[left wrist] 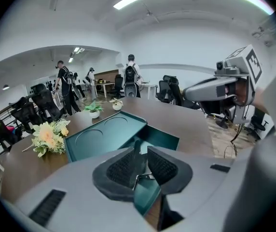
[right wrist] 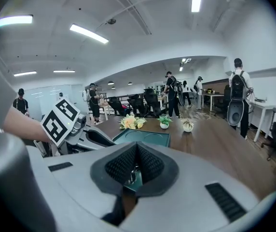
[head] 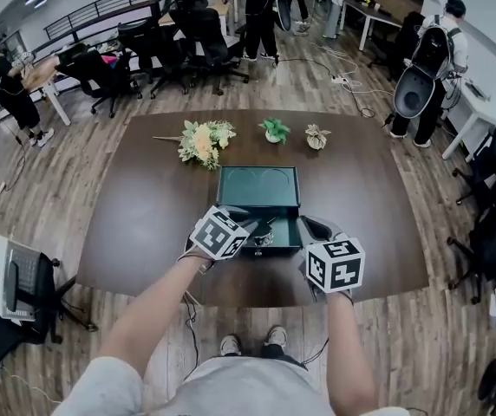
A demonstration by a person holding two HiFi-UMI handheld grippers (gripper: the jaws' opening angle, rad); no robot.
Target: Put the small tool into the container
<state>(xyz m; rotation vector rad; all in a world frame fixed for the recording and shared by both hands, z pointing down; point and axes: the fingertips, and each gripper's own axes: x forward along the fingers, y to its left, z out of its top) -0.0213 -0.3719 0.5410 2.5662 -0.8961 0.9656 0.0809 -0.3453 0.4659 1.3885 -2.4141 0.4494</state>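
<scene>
1. The left tool (head: 250, 225) was clenched on a slim dark implement (left wrist: 136, 161). The implement stood upright between the ribbed black pads (left wrist: 121, 168), and a thin metal part stuck out near its lower end. I judged it was gripped on its narrow sides so that it could go down end first.
2. The implement hung over the front part of the container (head: 257, 187) and was not yet lying inside it.
3. The container was a smooth dark green box, rectangular with rounded corners. It sat in the middle of the counter (head: 144, 215), toward the front edge. Its lid lay flat open toward the back edge and showed two round pressed shapes, so the tray was free from above. A few small shiny metal pieces (head: 264, 237) lay in the tray.
4. The right tool (head: 306, 225) had its pads drawn together and grasped nothing that I could see. It waited just beside the right wall of the container, probably ready to steady the box.
5. The counter looked like matte dark brown wood with rounded corners. A bouquet (head: 203, 141) and two small potted plants (head: 274, 130) stood near the back edge, apart from the work.
</scene>
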